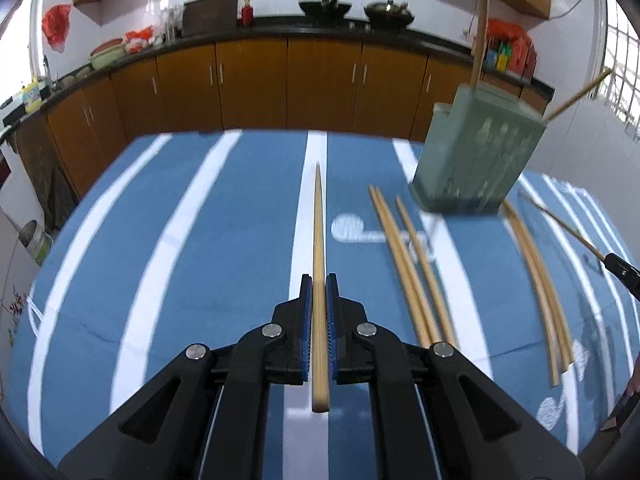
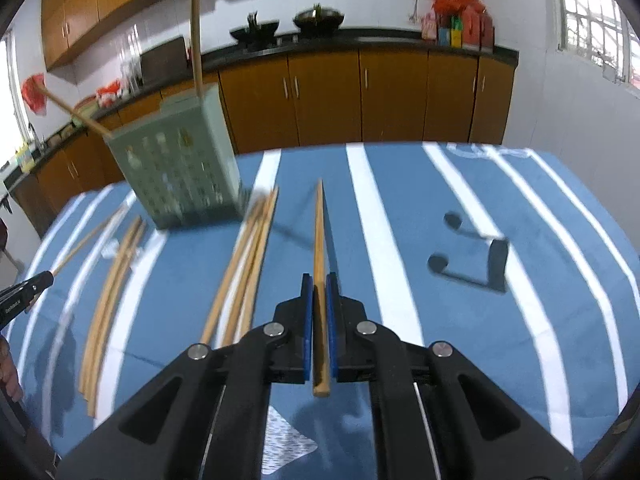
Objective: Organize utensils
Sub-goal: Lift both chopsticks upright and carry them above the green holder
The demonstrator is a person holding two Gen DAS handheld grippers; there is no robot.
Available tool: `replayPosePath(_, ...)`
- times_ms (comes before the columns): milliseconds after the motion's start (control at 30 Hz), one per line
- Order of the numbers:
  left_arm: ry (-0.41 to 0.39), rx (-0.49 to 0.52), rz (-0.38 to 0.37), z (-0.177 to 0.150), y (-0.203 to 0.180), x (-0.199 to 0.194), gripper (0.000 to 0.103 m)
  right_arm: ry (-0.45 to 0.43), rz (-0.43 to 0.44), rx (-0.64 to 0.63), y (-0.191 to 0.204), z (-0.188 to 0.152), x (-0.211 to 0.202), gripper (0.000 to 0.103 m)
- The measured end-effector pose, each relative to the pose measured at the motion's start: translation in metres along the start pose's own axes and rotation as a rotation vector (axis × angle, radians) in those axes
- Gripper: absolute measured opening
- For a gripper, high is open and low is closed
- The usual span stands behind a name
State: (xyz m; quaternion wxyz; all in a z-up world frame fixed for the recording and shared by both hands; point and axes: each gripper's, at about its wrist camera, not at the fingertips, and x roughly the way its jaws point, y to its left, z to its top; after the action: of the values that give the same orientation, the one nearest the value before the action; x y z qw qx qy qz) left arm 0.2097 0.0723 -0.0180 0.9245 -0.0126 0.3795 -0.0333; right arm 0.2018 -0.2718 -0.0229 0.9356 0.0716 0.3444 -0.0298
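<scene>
My left gripper is shut on a wooden chopstick that points forward above the blue striped cloth. My right gripper is shut on another wooden chopstick, also pointing forward. A green perforated utensil holder stands ahead to the right in the left wrist view and ahead to the left in the right wrist view; two chopsticks stick out of it. Loose chopsticks lie on the cloth near it, with more to the right. In the right wrist view they lie left of my gripper.
The table is covered by a blue cloth with white stripes. The right gripper's tip shows at the right edge of the left wrist view; the left gripper's tip shows at the left edge of the right wrist view. Kitchen cabinets line the back.
</scene>
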Motion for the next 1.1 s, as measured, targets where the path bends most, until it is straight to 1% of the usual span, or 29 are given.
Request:
replayPosePath(267, -0.152, -0.016, -0.025, 0.032, 0.003, -0.047, 0.007, -0.156, 0.008, 0.007, -0.002, 0.033, -0.041, 0.008)
replayPosePath(433, -0.230, -0.034, -0.036, 0.051, 0.005, -0.068, 0.007, -0.225, 0.019, 0.009, -0.001, 0.048, -0.058, 0.008)
replayPosePath(567, -0.256, -0.029, -0.035, 0.060, 0.003, -0.073, 0.007, -0.249, 0.019, -0.002, 0.002, 0.057, -0.063, 0.008)
replayPosePath(733, -0.265, -0.007, -0.040, 0.066, -0.002, -0.075, 0.007, -0.260, 0.022, -0.009, 0.003, 0.064, -0.065, 0.007)
replayPosePath(800, -0.273, 0.004, -0.052, 0.068, -0.005, -0.080, 0.007, -0.277, 0.033, -0.016, 0.003, 0.072, -0.074, 0.007)
replayPosePath(900, -0.296, 0.022, -0.086, 0.074, -0.010, -0.094, 0.007, -0.303, 0.075, -0.019, 0.004, 0.086, -0.093, 0.007)
replayPosePath(933, -0.306, 0.028, -0.108, 0.078, -0.012, -0.102, 0.007, -0.309, 0.101, -0.018, 0.004, 0.091, -0.100, 0.007)
replayPosePath(1100, -0.340, 0.066, -0.191, 0.089, -0.022, -0.131, 0.007, -0.320, 0.270, -0.022, 0.006, 0.117, -0.140, 0.007)
